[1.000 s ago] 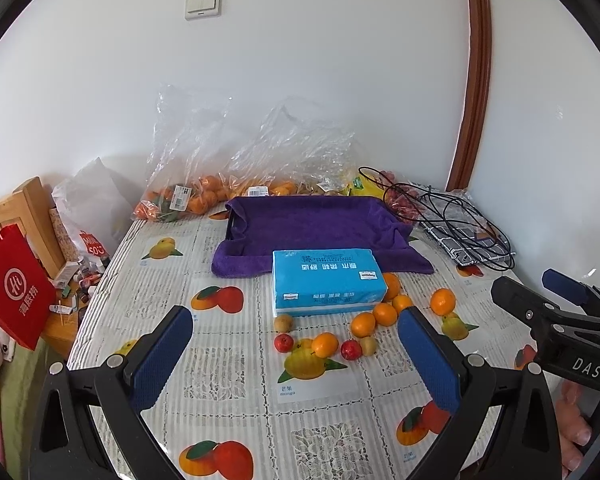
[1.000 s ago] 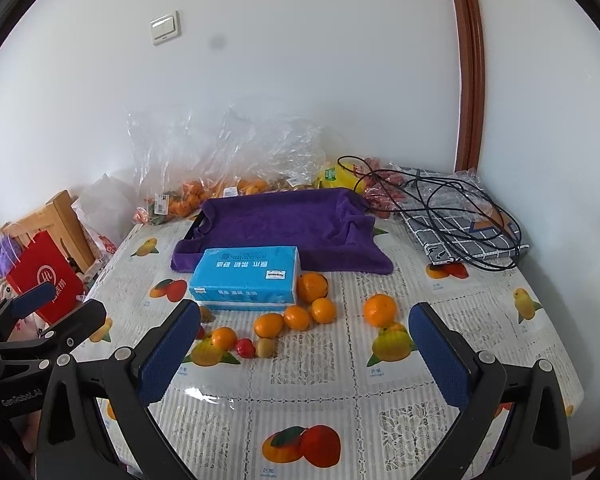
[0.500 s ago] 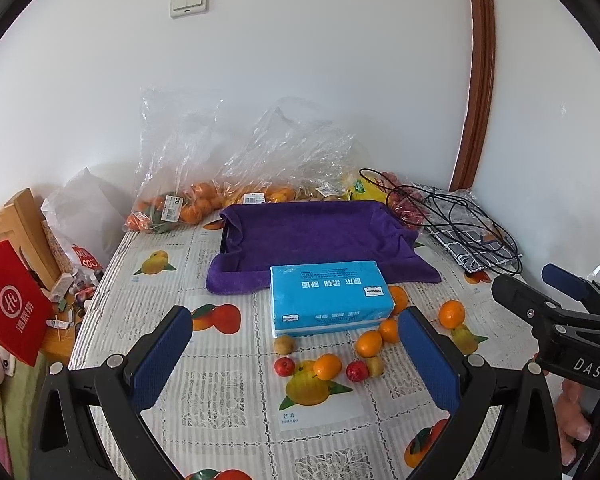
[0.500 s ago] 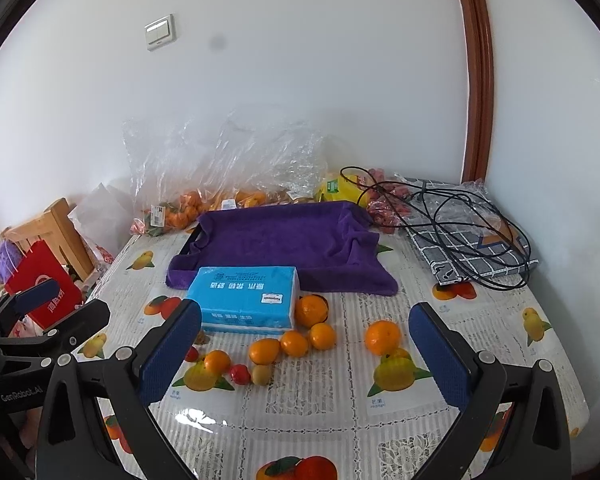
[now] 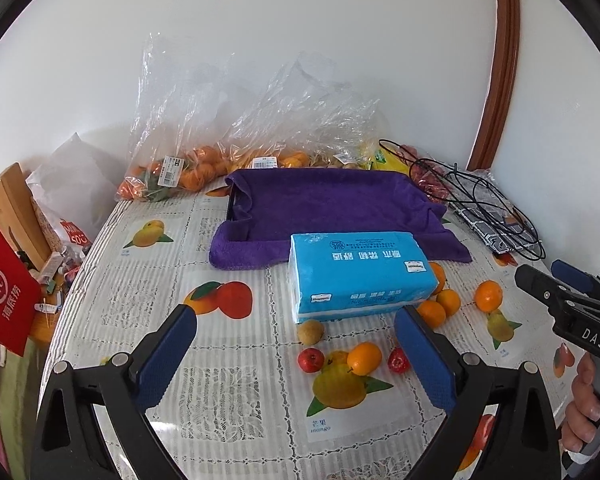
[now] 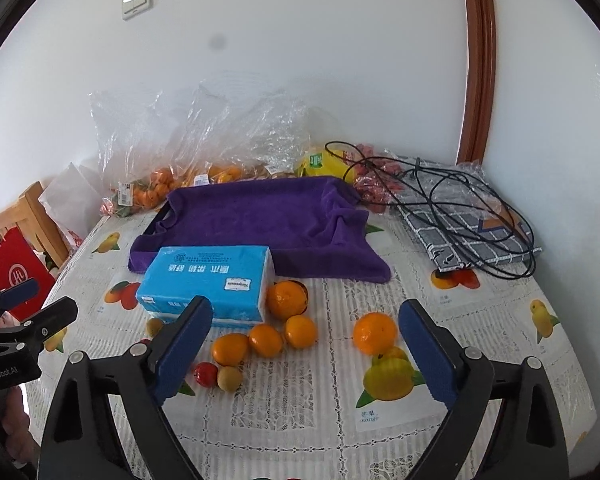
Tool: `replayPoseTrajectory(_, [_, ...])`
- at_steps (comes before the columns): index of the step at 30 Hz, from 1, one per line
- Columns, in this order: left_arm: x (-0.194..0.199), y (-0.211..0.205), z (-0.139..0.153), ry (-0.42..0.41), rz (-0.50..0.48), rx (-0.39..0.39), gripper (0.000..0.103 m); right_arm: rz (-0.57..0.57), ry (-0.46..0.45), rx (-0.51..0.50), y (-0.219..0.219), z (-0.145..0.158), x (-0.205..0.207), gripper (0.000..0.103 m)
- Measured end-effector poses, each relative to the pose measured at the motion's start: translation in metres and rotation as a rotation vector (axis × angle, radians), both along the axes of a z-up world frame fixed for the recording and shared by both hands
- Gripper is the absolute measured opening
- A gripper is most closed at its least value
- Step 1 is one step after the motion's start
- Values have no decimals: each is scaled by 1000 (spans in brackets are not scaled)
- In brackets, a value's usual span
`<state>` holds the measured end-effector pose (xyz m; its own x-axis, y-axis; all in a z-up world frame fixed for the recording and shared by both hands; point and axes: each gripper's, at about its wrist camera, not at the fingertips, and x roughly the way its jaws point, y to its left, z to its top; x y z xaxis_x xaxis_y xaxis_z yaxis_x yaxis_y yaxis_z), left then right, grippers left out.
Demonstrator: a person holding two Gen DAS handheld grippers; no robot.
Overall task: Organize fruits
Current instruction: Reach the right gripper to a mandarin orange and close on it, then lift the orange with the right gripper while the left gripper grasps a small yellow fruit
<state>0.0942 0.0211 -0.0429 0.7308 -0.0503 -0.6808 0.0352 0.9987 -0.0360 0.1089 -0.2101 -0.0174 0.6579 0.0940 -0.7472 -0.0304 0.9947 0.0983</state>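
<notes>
Right wrist view shows the right gripper with jaws apart and nothing between the pads, though they have just been closing a little; the left gripper also stands spread and empty. Loose fruit lies on the table in front of a blue tissue pack: a big orange touching the pack, three smaller oranges in a row, a lone orange apart to the right, a red fruit and a tan fruit side by side. These look light, round and firm-skinned, so they may roll or squirt out; a gentle pinch across the widest part seems best. Beyond sits a tray draped in purple cloth, probably the destination. The pack blocks the straight path to it, and clustered oranges crowd each other. Bags and cables lie behind.
</notes>
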Motion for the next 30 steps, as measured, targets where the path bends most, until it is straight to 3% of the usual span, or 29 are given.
replayPoseTrajectory(4, [18, 1, -16, 30, 5, -15, 99, 1, 37, -6, -9, -27, 10, 83])
replayPoseTrajectory(6, [26, -1, -25, 46, 4, -16, 98, -11, 63, -12, -17, -41, 18, 74])
replayPoseTrajectory(11, [41, -4, -38, 69, 3, 0, 98, -36, 122, 12, -38, -70, 37, 63])
replayPoseTrajectory(16, [50, 0, -49, 100, 18, -3, 98, -29, 153, -4, -49, -93, 50, 61])
replayPoseTrajectory(21, [52, 5, -61, 135, 32, -3, 98, -23, 195, -4, -54, -113, 57, 45])
replayPoseTrajectory(28, [54, -3, -78, 185, 7, -4, 98, -10, 167, 16, -56, -114, 54, 45])
replayPoseTrajectory(30, [60, -7, -83, 203, 10, 24, 89, 1, 171, 34, -55, -113, 51, 45])
